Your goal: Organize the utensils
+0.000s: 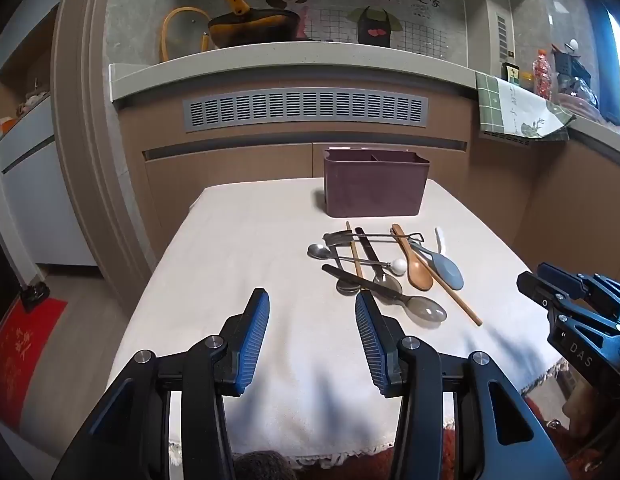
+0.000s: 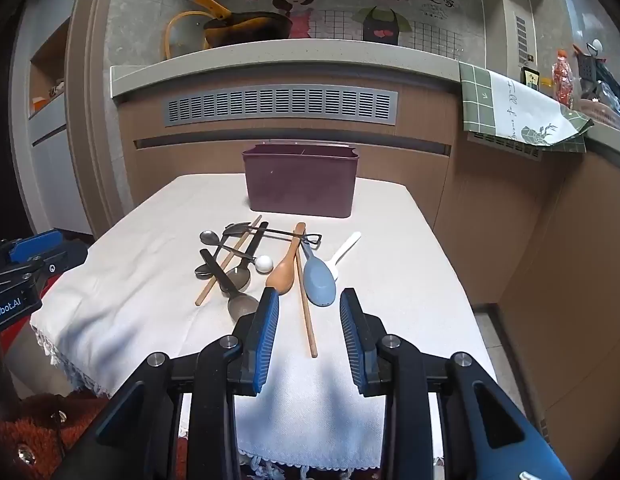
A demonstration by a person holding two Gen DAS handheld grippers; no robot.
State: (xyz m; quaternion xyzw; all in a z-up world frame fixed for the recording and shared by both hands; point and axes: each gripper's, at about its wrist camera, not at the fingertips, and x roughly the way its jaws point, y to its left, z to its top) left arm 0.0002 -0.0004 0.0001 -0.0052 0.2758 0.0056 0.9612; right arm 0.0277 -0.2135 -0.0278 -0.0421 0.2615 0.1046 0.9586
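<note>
A pile of utensils lies on the white tablecloth [image 1: 238,264]: metal spoons [image 1: 424,310], a wooden spoon [image 1: 418,272], a grey-blue rice paddle [image 1: 448,270], chopsticks [image 1: 456,294] and a white ball-ended piece [image 1: 399,266]. Behind it stands a maroon utensil holder [image 1: 374,184]. My left gripper [image 1: 312,304] is open and empty, near side of the pile. My right gripper [image 2: 308,300] is open and empty, just short of the paddle [image 2: 319,280], the wooden spoon [image 2: 282,274] and a chopstick [image 2: 306,312]. The holder [image 2: 302,186] stands behind.
The small table sits before a wooden counter [image 1: 310,68] with a grey vent [image 1: 306,108]. A pan [image 1: 250,28] stands on the counter. A green cloth [image 1: 518,110] hangs at the right. A red mat [image 1: 18,356] lies on the floor at left.
</note>
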